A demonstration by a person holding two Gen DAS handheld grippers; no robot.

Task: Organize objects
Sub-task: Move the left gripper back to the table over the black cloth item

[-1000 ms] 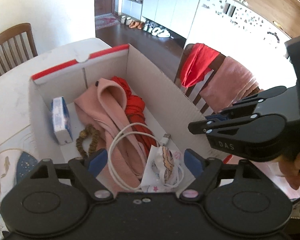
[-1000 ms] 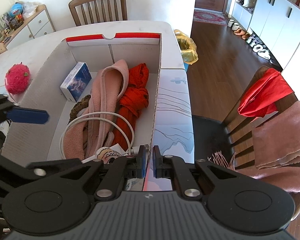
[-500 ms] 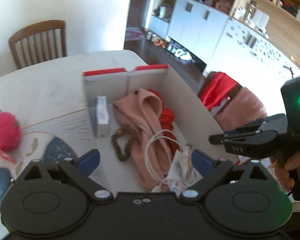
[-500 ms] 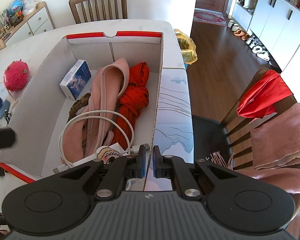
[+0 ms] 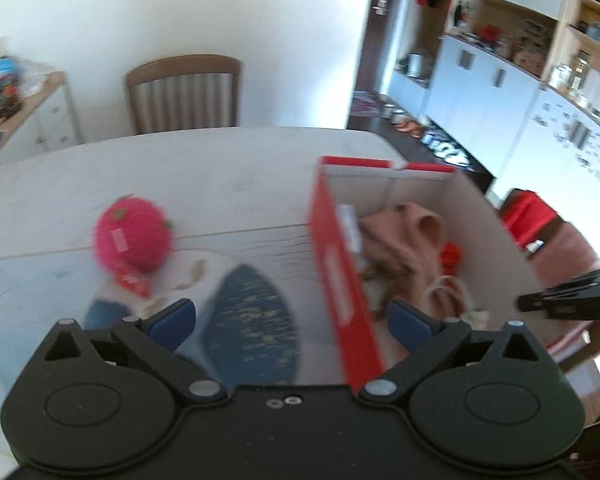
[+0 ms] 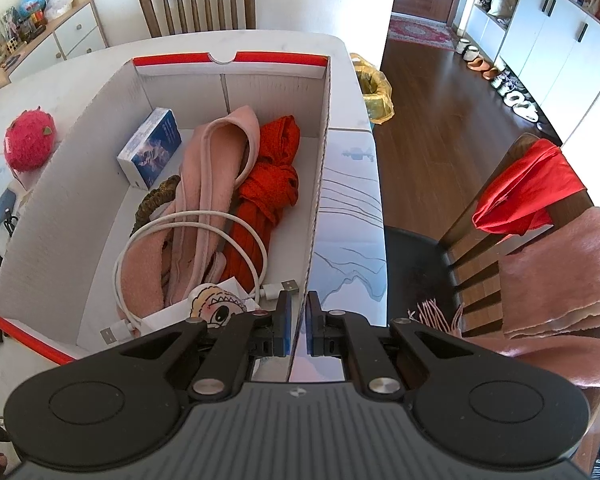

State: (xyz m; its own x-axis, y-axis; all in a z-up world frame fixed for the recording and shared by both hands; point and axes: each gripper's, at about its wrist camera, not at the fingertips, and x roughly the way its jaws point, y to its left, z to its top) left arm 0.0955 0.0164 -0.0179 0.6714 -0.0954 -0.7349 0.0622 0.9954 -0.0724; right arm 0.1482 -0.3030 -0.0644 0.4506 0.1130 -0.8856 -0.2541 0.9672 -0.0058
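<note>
A white cardboard box [image 6: 60, 216] with red rims stands on the table. It holds a pink cloth [image 6: 216, 152], a red cloth [image 6: 272, 180], a coiled white cable [image 6: 140, 240], a small blue carton [image 6: 150, 146], brown beads [image 6: 156, 200] and a cartoon packet [image 6: 216, 304]. My right gripper [image 6: 298, 314] is shut on the box's right wall at its near end. My left gripper [image 5: 290, 316] is open and empty, hovering over the box's red left wall [image 5: 340, 272] and the table mat. A pink plush fruit [image 5: 134, 236] lies on the table left of the box.
A wooden chair [image 6: 198, 4] stands at the table's far side. Another chair [image 6: 520, 200] at the right carries red and pink cloths. A yellow bag [image 6: 374, 88] sits past the table's right edge. A sideboard [image 6: 40, 32] with clutter stands far left. A blue-patterned mat [image 5: 252, 320] covers the near table.
My left gripper has swung left, from over the box's contents to over its left wall and the mat, bringing the pink plush into view. The right gripper has stayed clamped on the wall.
</note>
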